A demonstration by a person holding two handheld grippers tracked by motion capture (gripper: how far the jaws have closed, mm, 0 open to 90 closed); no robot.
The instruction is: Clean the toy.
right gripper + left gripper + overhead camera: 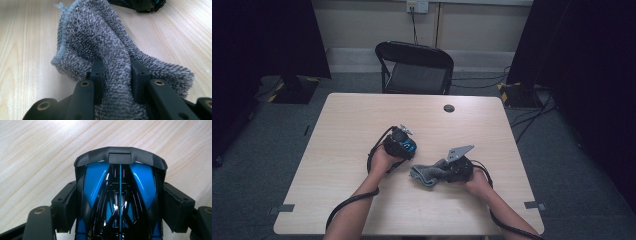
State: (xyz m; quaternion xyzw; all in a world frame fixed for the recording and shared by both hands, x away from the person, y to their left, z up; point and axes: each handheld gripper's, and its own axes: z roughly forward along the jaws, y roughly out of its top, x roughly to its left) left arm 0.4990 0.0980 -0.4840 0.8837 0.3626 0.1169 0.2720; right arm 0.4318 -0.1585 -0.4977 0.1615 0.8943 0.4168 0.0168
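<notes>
A glossy blue and black object (pixel 120 192), shaped like a computer mouse, is clamped between the pads (pixel 65 205) of my left gripper (pixel 120 207), and it rests on the wooden table (pixel 362 120). From above, the left gripper (pixel 401 145) and the blue object (pixel 408 147) sit near the table's middle. A grey terry cloth (pixel 100 42) lies bunched on the table, and my right gripper (pixel 117 75) is shut on a fold of it. In the high view the cloth (pixel 427 173) sits just left of the right gripper (pixel 451 167), close to the left one.
A black folding chair (pixel 414 67) stands behind the table's far edge. A dark round cable hole (pixel 449 108) sits near that edge. Cables trail from both grippers toward the front. Dark curtains flank the room on both sides.
</notes>
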